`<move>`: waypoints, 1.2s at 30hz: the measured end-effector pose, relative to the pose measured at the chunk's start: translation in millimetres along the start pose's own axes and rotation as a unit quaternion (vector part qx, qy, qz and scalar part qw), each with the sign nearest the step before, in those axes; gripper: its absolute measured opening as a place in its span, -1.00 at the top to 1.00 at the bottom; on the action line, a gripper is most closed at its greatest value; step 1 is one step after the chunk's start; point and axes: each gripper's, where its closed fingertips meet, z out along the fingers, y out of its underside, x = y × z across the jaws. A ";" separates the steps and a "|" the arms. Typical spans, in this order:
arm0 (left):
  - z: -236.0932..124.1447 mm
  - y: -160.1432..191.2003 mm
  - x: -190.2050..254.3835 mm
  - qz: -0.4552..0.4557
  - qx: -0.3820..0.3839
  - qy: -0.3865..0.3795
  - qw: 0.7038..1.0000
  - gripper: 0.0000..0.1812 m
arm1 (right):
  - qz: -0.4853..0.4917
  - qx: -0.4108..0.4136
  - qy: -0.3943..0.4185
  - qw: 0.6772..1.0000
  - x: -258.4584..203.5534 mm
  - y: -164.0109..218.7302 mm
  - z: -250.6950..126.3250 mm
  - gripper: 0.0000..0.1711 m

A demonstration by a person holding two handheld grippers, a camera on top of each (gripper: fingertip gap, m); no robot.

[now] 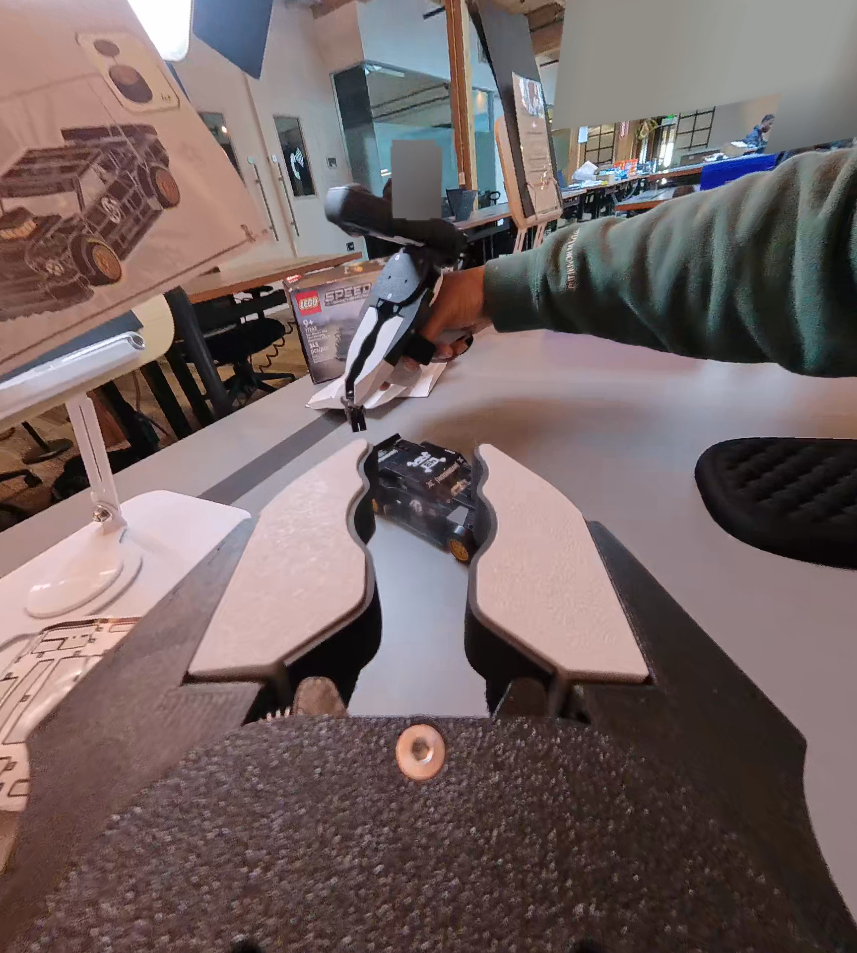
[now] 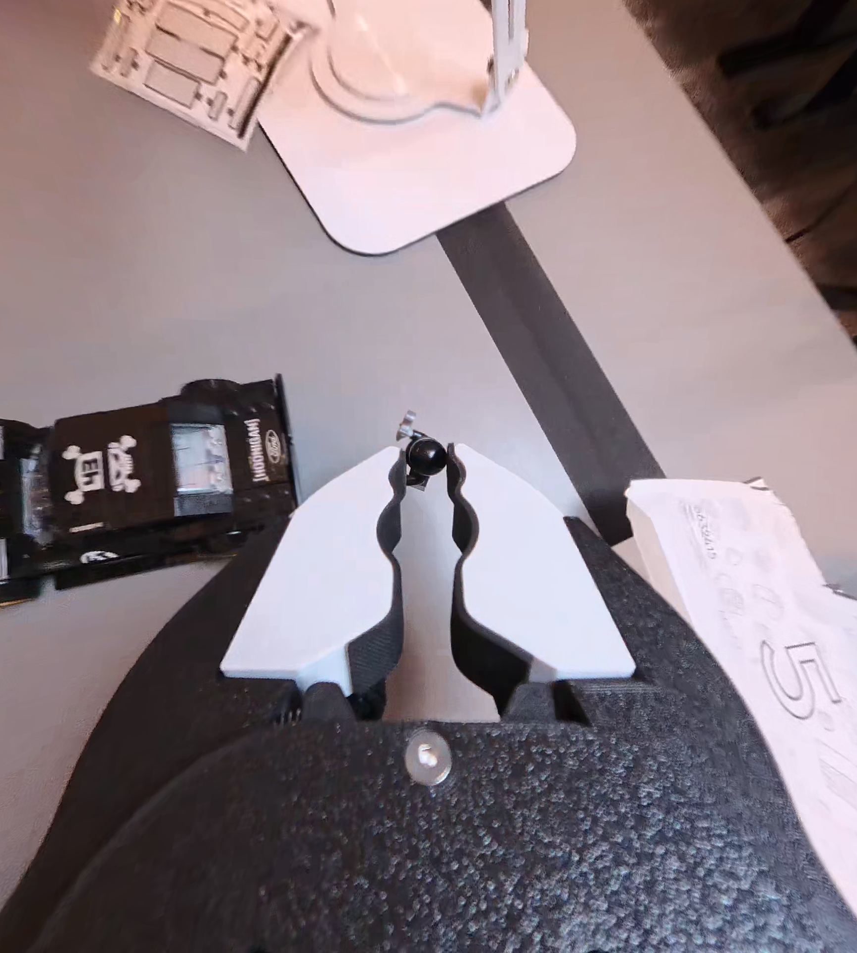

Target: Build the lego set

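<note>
The left gripper (image 1: 422, 454) stands wide, empty, low over the grey desk (image 1: 596, 412). The black lego car (image 1: 429, 490) sits on the desk just ahead of its fingertips, between them in the left wrist view; its long axis runs diagonally, one end away to the left, the gold-hubbed wheel end nearer and to the right. Whether the fingers touch the car cannot be told.

The right gripper (image 2: 425, 451) is narrow, clamped at the tips on a small black lego piece (image 2: 423, 456) with a rounded head and a small grey part on top. In the right wrist view the car lies to the left of this gripper, long axis crosswise to the fingers, roof decal upward. A white paper bag (image 2: 756, 644) lies close to its right; a white stand base (image 2: 416, 170) sits ahead.
</note>
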 end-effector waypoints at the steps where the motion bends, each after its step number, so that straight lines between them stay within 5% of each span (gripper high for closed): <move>1: 1.6 2.5 -0.3 -0.004 -0.003 0.003 1.000 0.62 | 0.002 -0.005 -0.003 1.000 0.9 3.6 4.4 0.83; 22: 9.0 19.9 4.3 -0.021 -0.031 0.025 0.999 0.64 | 0.027 -0.033 -0.037 0.998 6.4 21.7 19.2 0.82; 36: 10.8 25.2 6.7 -0.022 -0.040 0.031 0.998 0.63 | 0.041 0.014 -0.022 0.999 10.7 0.1 0.6 0.75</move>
